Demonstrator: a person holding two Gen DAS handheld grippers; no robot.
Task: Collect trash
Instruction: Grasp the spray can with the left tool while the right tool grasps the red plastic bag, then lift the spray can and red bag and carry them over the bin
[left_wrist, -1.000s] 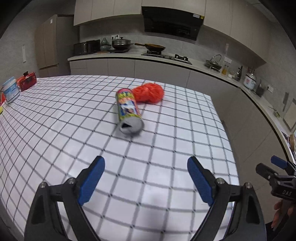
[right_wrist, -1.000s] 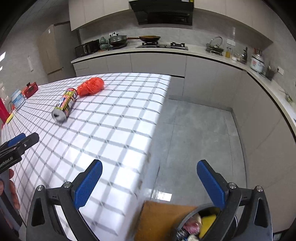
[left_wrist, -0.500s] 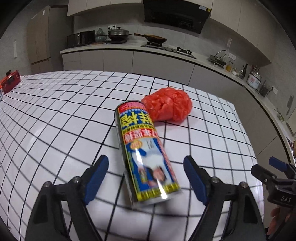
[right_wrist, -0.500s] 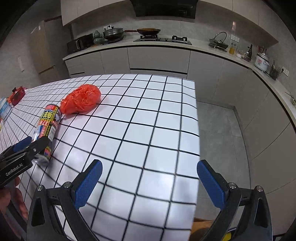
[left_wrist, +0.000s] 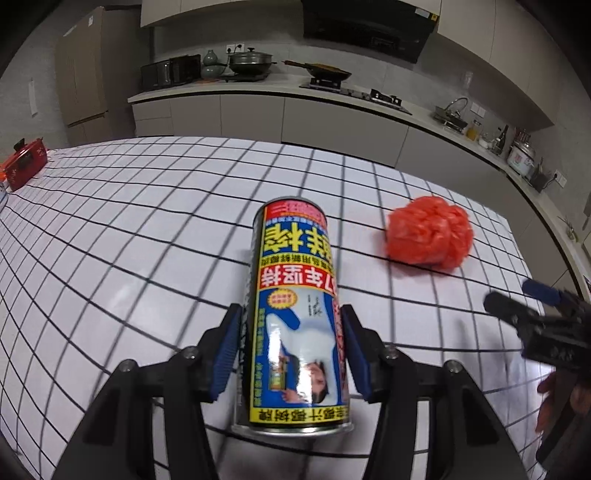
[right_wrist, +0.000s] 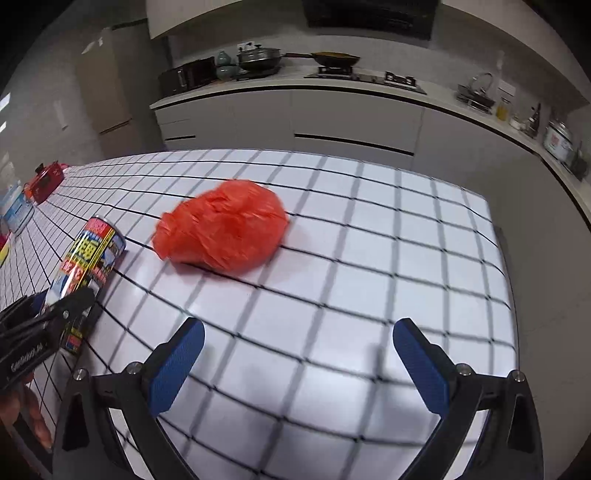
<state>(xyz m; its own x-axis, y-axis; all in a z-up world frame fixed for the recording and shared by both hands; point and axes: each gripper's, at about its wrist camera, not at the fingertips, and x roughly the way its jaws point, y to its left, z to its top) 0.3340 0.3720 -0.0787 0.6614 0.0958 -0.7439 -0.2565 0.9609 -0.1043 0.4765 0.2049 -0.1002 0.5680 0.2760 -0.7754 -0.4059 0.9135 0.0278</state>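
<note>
Left gripper (left_wrist: 291, 347): clamped on the tall cylindrical tin can with the yellow, red and blue printed label (left_wrist: 297, 314); a blue pad (left_wrist: 226, 350) presses each side of the can near its closer end.
Can: lies on its side on the white table with the black grid pattern (left_wrist: 110, 258), long axis pointing away from the left wrist camera.
Right gripper (right_wrist: 299, 365): spread wide, nothing between its blue pads, hovering over the table.
Crumpled red plastic bag (right_wrist: 221, 230): rests on the table ahead of the right gripper, just beside the can's far end, apart from it.
Red box (right_wrist: 46, 181): far left table edge.
Kitchen counter (right_wrist: 332, 86): behind, carrying pots and a pan.
</note>
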